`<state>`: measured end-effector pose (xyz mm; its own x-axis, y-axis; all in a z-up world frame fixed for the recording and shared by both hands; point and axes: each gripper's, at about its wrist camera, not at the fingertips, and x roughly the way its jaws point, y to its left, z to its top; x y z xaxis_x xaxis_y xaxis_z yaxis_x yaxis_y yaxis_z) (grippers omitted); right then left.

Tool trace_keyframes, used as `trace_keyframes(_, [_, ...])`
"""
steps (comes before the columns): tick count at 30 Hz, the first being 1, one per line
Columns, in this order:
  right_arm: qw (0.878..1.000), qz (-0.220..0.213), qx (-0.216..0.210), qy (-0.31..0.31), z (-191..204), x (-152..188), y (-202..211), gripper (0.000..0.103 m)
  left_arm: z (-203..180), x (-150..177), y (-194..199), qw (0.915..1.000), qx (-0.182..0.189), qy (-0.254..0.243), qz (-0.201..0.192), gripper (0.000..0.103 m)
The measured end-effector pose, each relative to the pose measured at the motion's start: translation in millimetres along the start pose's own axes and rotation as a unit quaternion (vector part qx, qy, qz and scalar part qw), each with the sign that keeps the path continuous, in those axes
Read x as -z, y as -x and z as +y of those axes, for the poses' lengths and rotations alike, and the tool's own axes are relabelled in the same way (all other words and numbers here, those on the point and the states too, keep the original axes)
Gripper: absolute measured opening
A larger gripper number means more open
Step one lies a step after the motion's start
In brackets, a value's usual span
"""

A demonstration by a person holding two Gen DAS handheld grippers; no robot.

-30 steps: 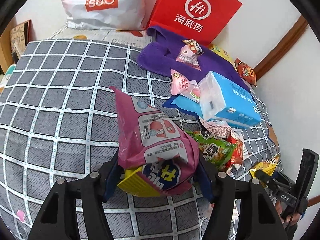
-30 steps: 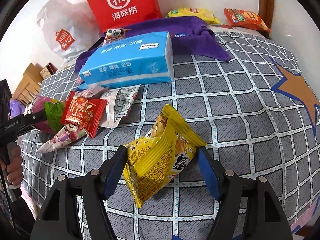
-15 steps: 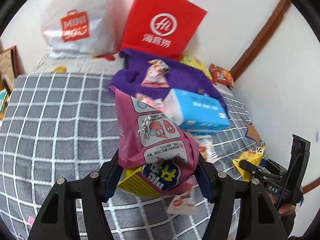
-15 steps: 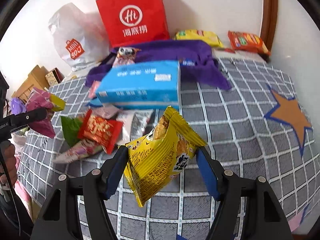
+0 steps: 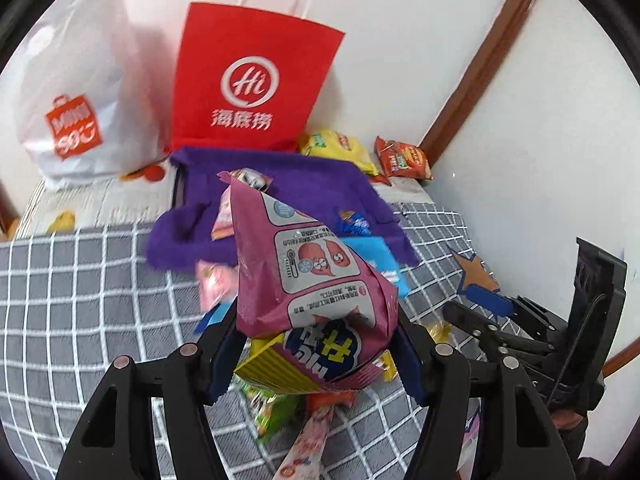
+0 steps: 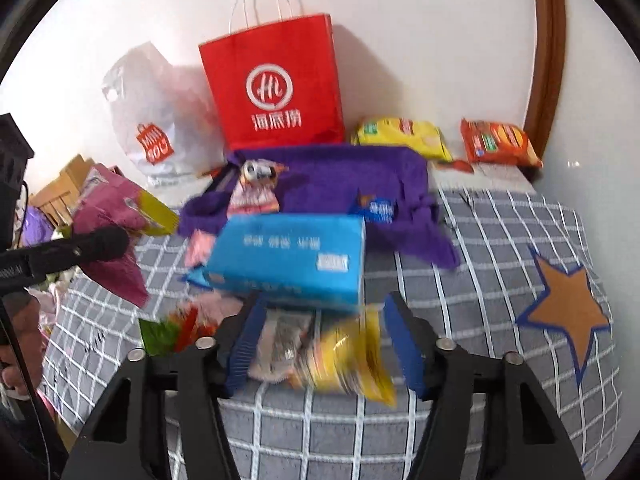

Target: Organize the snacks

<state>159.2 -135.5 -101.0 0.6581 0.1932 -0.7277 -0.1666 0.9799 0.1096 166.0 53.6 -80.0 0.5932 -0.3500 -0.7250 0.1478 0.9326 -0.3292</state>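
My left gripper (image 5: 316, 352) is shut on a pink snack bag (image 5: 316, 280) and holds it up above the bed; the bag also shows in the right wrist view (image 6: 116, 216). My right gripper (image 6: 324, 344) has its jaws apart. A yellow snack bag (image 6: 348, 364), blurred, hangs or falls between them, tilted down and apart from the pads. Below lie loose snacks (image 6: 176, 328) and a blue tissue pack (image 6: 288, 256) on the grey checked bedspread (image 6: 480, 300). A red paper bag (image 6: 276, 84) stands at the wall behind a purple cloth (image 6: 352, 176).
A white plastic bag (image 5: 68, 112) stands left of the red bag (image 5: 248, 80). A yellow packet (image 6: 404, 136) and an orange packet (image 6: 496, 140) lie at the back by the wooden door frame (image 6: 548, 48). An orange star (image 6: 568, 308) marks the bedspread at right.
Both grippers rose and tilted toward the wall. My right gripper's jaws opened and the yellow bag slipped down out of the grip. The left still holds the pink bag.
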Motion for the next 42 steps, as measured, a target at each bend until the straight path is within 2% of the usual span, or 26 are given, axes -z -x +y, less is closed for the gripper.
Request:
trace_keyframes(2, [1.000, 0.016, 0.008, 0.009, 0.1, -1.8, -8.3, 0.057, -1.5, -5.0, -2.9, 1.0000, 0.000, -0.002, 0.001, 0.064])
trace_keyframes(6, [0.999, 0.031, -0.010, -0.007, -10.4, 12.2, -11.6, 0.058, 1.1, -6.1, -5.5, 1.0000, -0.001, 0.003, -0.002, 0.064])
trace_keyframes(9, [0.998, 0.048, -0.019, -0.027, -18.9, 28.4, -13.6, 0.066, 5.6, -2.5, -11.0, 0.9999, 0.003, 0.015, 0.007, 0.064])
trace_keyframes(14, [0.996, 0.074, -0.013, -0.044, -25.8, 52.2, -31.6, 0.072, 7.0, 4.2, -15.2, 0.9996, 0.008, 0.018, 0.018, 0.064])
trace_keyframes(18, [0.993, 0.102, 0.005, -0.059, -33.3, 61.9, -57.4, 0.072, 8.9, 9.0, -13.9, 0.9996, 0.003, 0.017, 0.021, 0.064])
trace_keyframes(22, [0.991, 0.100, -0.016, -0.083, -41.1, 63.4, -74.4, 0.072, 15.3, 10.7, -14.3, 0.9995, -0.003, 0.022, 0.024, 0.064])
trace_keyframes(24, [0.992, 0.095, -0.021, -0.074, -38.9, 62.4, -77.6, 0.072, 17.4, 11.0, -15.5, 0.9993, -0.004, 0.026, 0.026, 0.064])
trace_keyframes(27, [0.993, 0.109, -0.014, -0.037, -30.1, 57.9, -79.7, 0.062, 16.6, 11.5, -17.1, 0.9992, -0.003, 0.026, 0.028, 0.064])
trace_keyframes(30, [0.993, 0.099, -0.033, -0.051, -33.2, 55.6, -69.7, 0.061, 11.3, 11.0, -17.0, 0.9994, -0.001, 0.019, 0.028, 0.064])
trace_keyframes(36, [0.996, 0.059, -0.037, -0.052, -33.0, 39.2, -31.2, 0.061, 1.7, 4.8, -14.9, 0.9997, 0.003, 0.007, 0.024, 0.064])
trace_keyframes(42, [0.999, 0.014, -0.015, -0.027, -21.2, -2.0, -1.6, 0.061, -10.0, -13.1, -11.7, 0.9999, 0.000, -0.004, 0.015, 0.064])
